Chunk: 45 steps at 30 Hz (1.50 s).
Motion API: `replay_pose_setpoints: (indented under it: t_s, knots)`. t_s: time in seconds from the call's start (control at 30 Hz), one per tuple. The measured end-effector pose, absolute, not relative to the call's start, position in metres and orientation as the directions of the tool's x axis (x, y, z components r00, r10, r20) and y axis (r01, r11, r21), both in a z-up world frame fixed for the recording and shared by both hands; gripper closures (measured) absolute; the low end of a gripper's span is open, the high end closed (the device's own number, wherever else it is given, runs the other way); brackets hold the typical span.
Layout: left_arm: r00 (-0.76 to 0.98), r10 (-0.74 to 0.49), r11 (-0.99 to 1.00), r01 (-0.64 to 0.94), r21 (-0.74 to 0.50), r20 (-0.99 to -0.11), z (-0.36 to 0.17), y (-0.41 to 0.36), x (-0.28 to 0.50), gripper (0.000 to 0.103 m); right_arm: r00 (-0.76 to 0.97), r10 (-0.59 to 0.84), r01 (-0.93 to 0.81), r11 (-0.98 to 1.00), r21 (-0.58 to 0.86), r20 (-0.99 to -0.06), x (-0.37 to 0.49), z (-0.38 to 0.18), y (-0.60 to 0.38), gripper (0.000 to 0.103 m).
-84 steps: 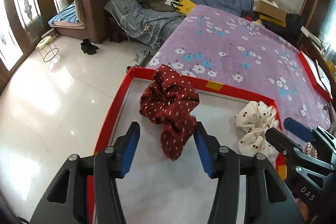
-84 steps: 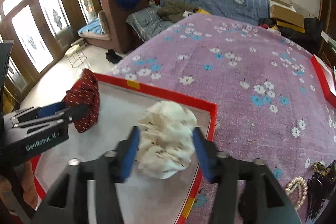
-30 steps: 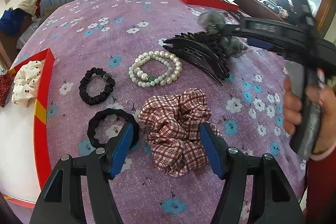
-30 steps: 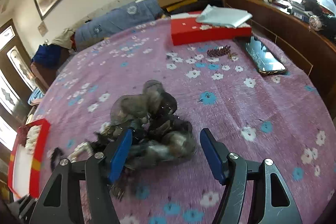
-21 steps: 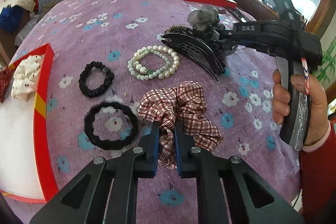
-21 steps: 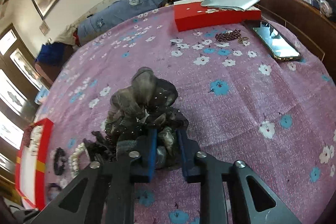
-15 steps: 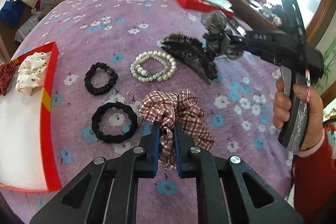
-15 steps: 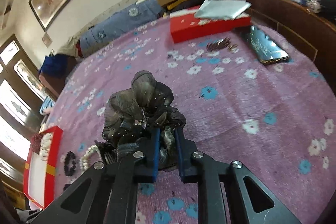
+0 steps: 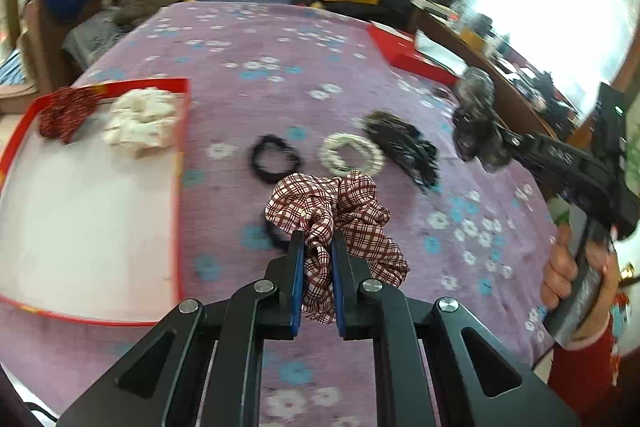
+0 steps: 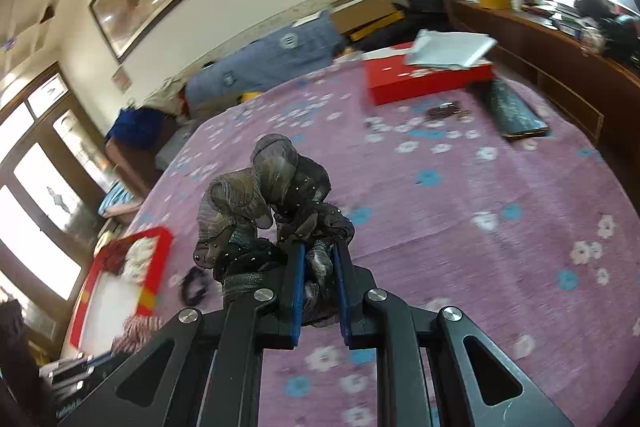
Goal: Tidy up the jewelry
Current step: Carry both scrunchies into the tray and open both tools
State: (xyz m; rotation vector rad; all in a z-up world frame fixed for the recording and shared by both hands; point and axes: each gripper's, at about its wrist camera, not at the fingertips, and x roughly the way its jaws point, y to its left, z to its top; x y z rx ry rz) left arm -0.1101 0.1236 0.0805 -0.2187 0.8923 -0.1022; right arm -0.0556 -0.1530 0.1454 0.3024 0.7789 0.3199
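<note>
My left gripper is shut on a red-and-white plaid scrunchie and holds it above the purple flowered cloth. My right gripper is shut on a grey gauzy studded scrunchie, lifted off the cloth; it also shows in the left wrist view. The red-rimmed tray lies to the left and holds a dark red dotted scrunchie and a cream scrunchie. On the cloth lie a black hair tie, a pearl bracelet and a black claw clip.
A red box with papers sits at the far side of the cloth, with a dark phone and a small bead string near it. A second black hair tie lies partly under my left gripper. A sofa and doors stand beyond.
Both grippers closed on their scrunchies about 0.7 s ago and have since lifted them. The left one has swung left toward the tray, which now fills more of its view.
</note>
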Motion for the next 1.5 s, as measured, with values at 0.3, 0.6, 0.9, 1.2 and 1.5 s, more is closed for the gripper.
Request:
replay_pose_setpoints:
  t_s: [0.3,0.6,0.9,1.2,1.5]
  knots:
    - [0.650,0.078,0.948,-0.282,-0.145,-0.756,0.085,0.217,-0.122,0.091,0.612,0.441,-0.320,0.897,0.304,-0.656,-0.074,0.144,-0.080,0.088]
    - [0.624,0.191,0.877,-0.456,-0.154,-0.758,0.075,0.299,-0.144,0.091,0.535,0.485,-0.438,0.859,0.264,-0.692,-0.079,0.139,-0.012,0.087]
    - [0.542,0.290,0.814,-0.573,-0.095,-0.789,0.063,0.342,-0.167,0.091,0.399,0.554,-0.607,0.757,0.243,-0.730,-0.100,0.122,0.084,0.087]
    - [0.520,0.298,0.797,-0.597,-0.091,-0.801,0.052,0.358,-0.177,0.091,0.342,0.507,-0.677,0.717,0.167,-0.791,-0.117,0.091,0.140,0.087]
    - [0.514,0.298,0.770,-0.627,-0.115,-0.805,0.049,0.368,-0.182,0.086,0.330,0.462,-0.698,0.706,0.117,-0.823,-0.134,0.083,0.151,0.087]
